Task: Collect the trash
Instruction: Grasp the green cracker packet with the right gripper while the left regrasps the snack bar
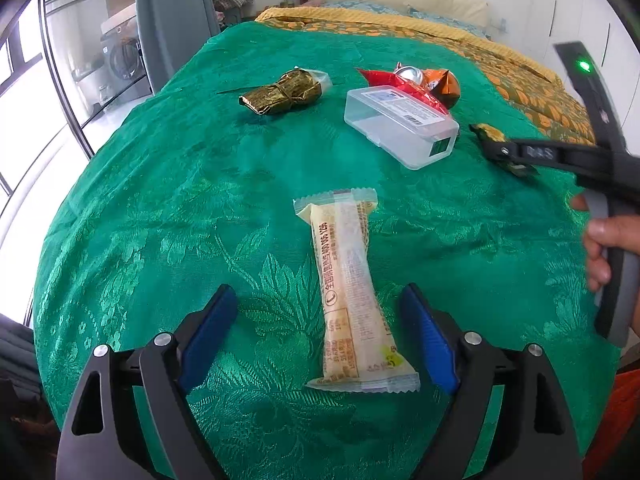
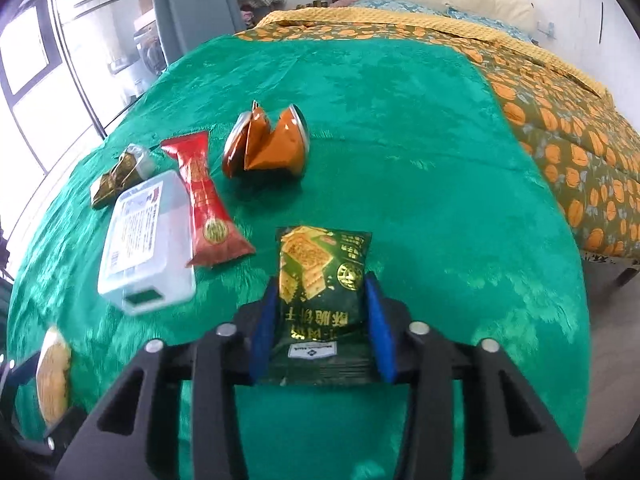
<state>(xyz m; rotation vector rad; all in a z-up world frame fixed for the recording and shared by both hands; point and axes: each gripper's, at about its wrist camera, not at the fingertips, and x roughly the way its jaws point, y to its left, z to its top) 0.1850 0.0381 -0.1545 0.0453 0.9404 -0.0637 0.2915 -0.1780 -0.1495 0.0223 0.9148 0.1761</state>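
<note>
Left gripper [image 1: 320, 336] jaws wide apart, blue pads on either side of a long cream plastic-wrapped snack bar [image 1: 352, 300] lying flat on the green patterned cloth [image 1: 180, 200]; pads not touching the wrapper, right pad closer to it than left. Right gripper [image 2: 320, 320] jaws closed in on a dark green cracker packet with gold print [image 2: 322, 288], blue pads against both side edges, packet's near end back between the fingers, far end sticking out forward over the cloth. Rest of the trash sits further out on the cloth: clear rectangular plastic box with printed label [image 2: 146, 244], red twisted foil wrapper [image 2: 206, 208] just beside it and apparently touching its right edge, crushed orange can with silver ends [image 2: 266, 144] beyond that and apart, gold-green crumpled foil wrapper [image 1: 282, 92] to the box's far left. In the left wrist view the right gripper comes in from the right edge, held by a hand [image 1: 608, 240], green LED lit on its body. Bed with orange-patterned cover [image 2: 560, 128] behind the cloth.
</note>
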